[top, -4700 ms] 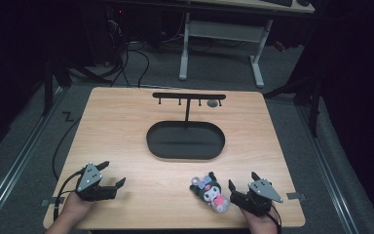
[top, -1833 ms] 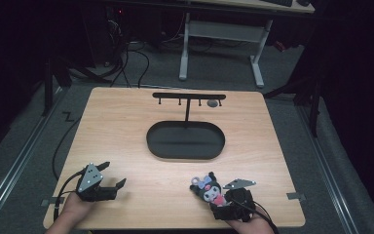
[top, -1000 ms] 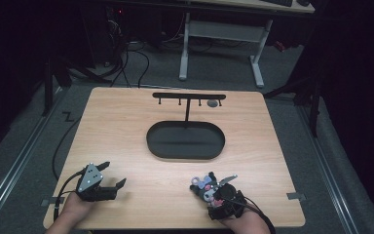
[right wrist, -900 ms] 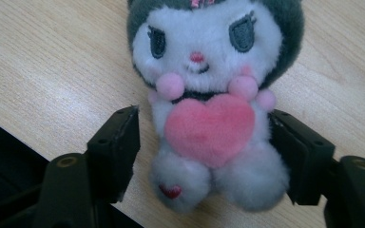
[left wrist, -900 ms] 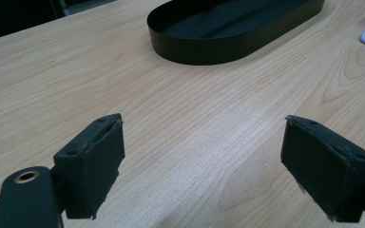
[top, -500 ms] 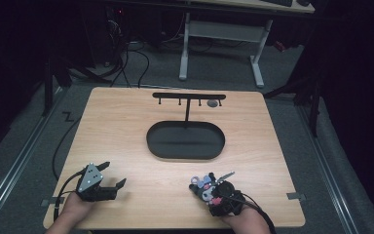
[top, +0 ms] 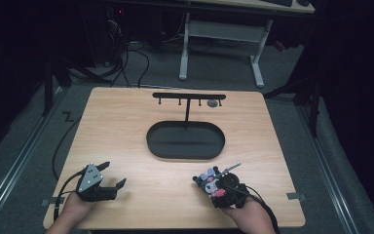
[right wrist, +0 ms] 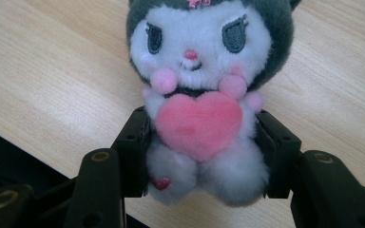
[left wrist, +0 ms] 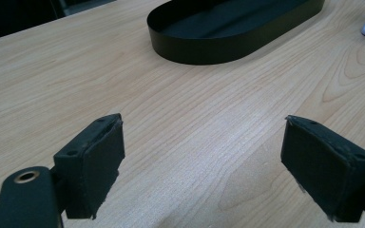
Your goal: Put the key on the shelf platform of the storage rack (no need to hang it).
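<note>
The right claw (right wrist: 200, 156) is clenched around the body of a small grey-and-white plush toy holding a pink heart (right wrist: 199, 95), near the front edge of the light wooden desk (top: 126, 131). The left claw (left wrist: 204, 166) rests released over bare wood at the front left, its jaws wide apart. Behind stand a shallow black oval tray (top: 185, 141) and a black T-shaped hook rack (top: 189, 97). Judging from the grip, the soft plush could squash and slip, or swing and catch the rack, if lifted quickly
</note>
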